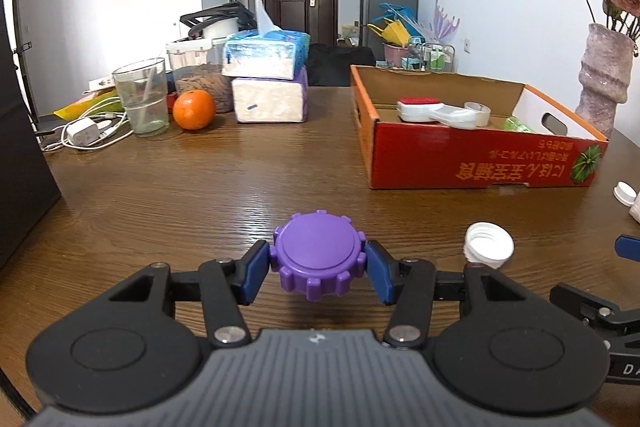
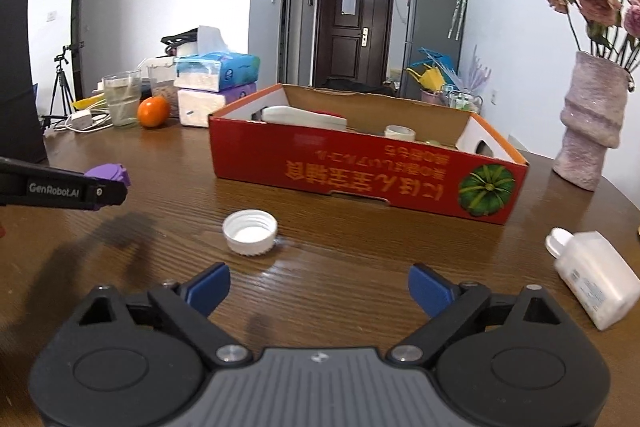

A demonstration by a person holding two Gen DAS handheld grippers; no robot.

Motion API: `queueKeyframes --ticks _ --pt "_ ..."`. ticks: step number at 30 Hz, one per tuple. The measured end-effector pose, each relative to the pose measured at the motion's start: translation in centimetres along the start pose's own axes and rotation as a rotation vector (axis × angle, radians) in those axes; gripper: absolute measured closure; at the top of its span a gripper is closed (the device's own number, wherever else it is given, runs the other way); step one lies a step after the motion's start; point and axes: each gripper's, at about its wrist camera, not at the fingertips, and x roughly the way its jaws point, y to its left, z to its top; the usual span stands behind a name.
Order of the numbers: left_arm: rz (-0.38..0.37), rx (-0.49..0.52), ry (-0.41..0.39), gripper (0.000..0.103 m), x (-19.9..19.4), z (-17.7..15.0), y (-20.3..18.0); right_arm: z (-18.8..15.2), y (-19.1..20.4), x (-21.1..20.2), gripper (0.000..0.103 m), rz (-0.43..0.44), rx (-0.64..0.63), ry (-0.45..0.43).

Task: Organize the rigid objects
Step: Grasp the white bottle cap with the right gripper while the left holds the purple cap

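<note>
purple lid (image 1: pixel 318 259) pinched by left gripper (image 1: pixel 316 269) fingers, seemingly above the table; right gripper (image 2: pixel 319 291) fingers spread, empty.

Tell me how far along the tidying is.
Partly done. The red box already holds a white brush and a tape roll. The left gripper grips the purple cap. The right gripper is open and empty; the white cap and white bottle remain.

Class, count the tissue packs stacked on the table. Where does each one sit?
2. The blue tissue pack lies on top; the white-and-purple tissue pack sits beneath it, beside the orange. None looks hidden.
</note>
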Motion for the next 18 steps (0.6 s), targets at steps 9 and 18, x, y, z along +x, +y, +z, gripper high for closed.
queueKeyframes --ticks 9,18 --pt "0.037 -0.034 -0.004 0.049 0.2 0.4 2.3 1.5 2.5 2.6 0.018 0.03 -0.003 0.022" --pt "0.053 -0.06 -0.008 0.049 0.1 0.7 3.3 2.7 4.5 5.4 0.033 0.028 0.022 0.055"
